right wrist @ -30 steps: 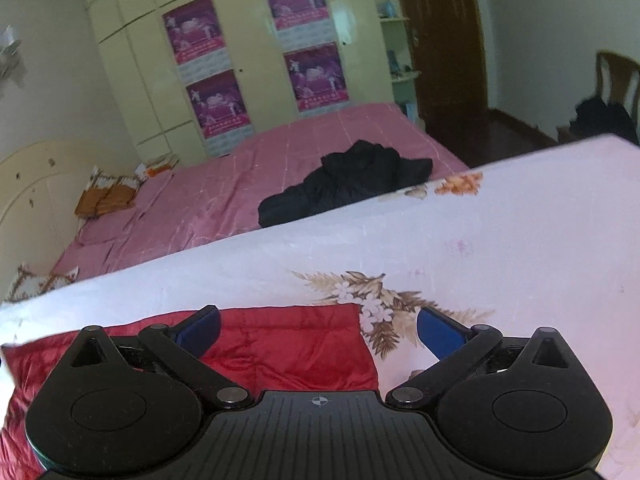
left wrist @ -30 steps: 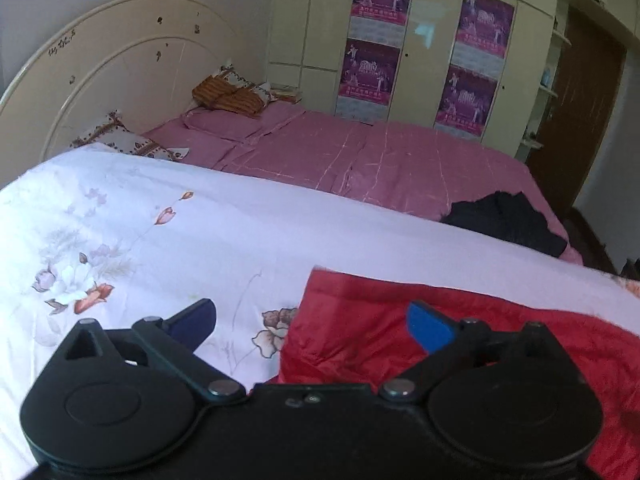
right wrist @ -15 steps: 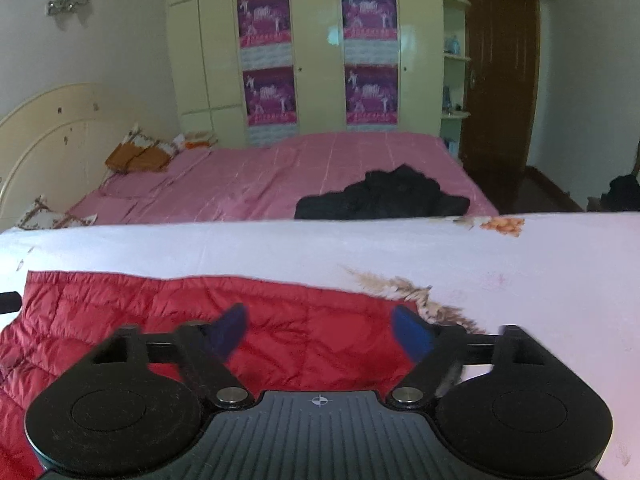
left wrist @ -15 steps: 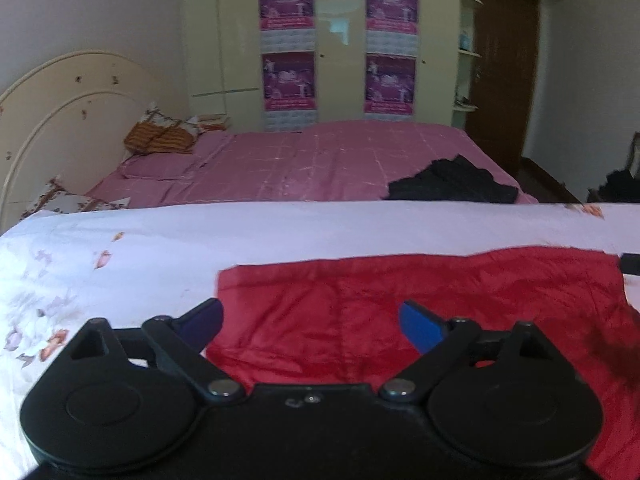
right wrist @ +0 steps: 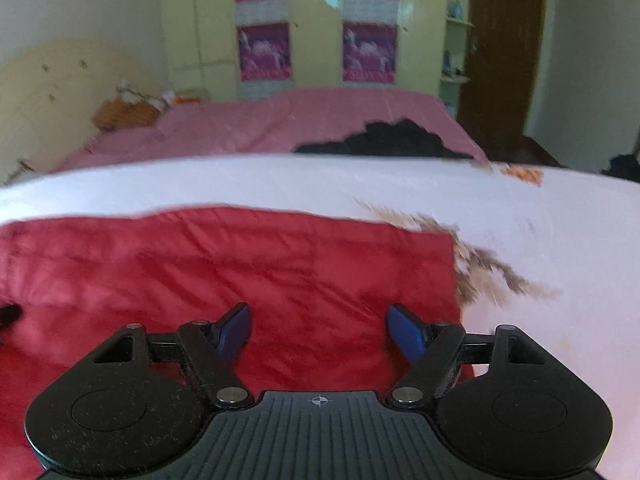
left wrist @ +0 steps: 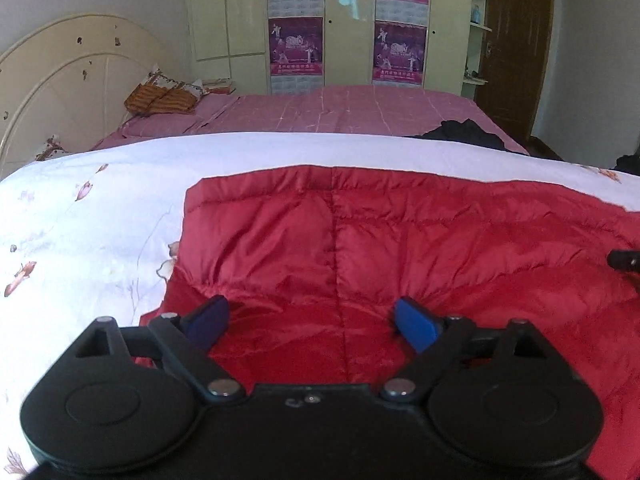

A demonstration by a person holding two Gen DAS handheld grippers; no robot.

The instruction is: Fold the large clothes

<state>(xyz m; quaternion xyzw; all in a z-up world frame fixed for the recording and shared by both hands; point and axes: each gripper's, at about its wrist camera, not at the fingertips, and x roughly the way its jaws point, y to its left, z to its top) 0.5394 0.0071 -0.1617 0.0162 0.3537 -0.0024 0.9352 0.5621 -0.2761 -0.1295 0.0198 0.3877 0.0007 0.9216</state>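
A red quilted down jacket lies spread flat on a white floral-printed bedsheet, its stitched seams running across the shiny fabric and its far edge parallel to the far side of the bed. The left gripper hangs over the jacket's near left part, its blue-padded fingers standing wide with only loose red fabric beneath the gap and nothing pinched. The right gripper, seen in a blurred right wrist view, hangs over the jacket's near right part, close to the right edge where red cloth meets the sheet; its fingers stand somewhat narrower yet clearly apart, gripping nothing. At the right margin of the left wrist view a dark tip of the other tool shows above the jacket. Beyond the white sheet lies a pink checked bedspread with a crumpled black garment on its right side and an orange striped cushion near the cream curved headboard at far left. Cream wardrobe doors carrying purple posters fill the far wall.
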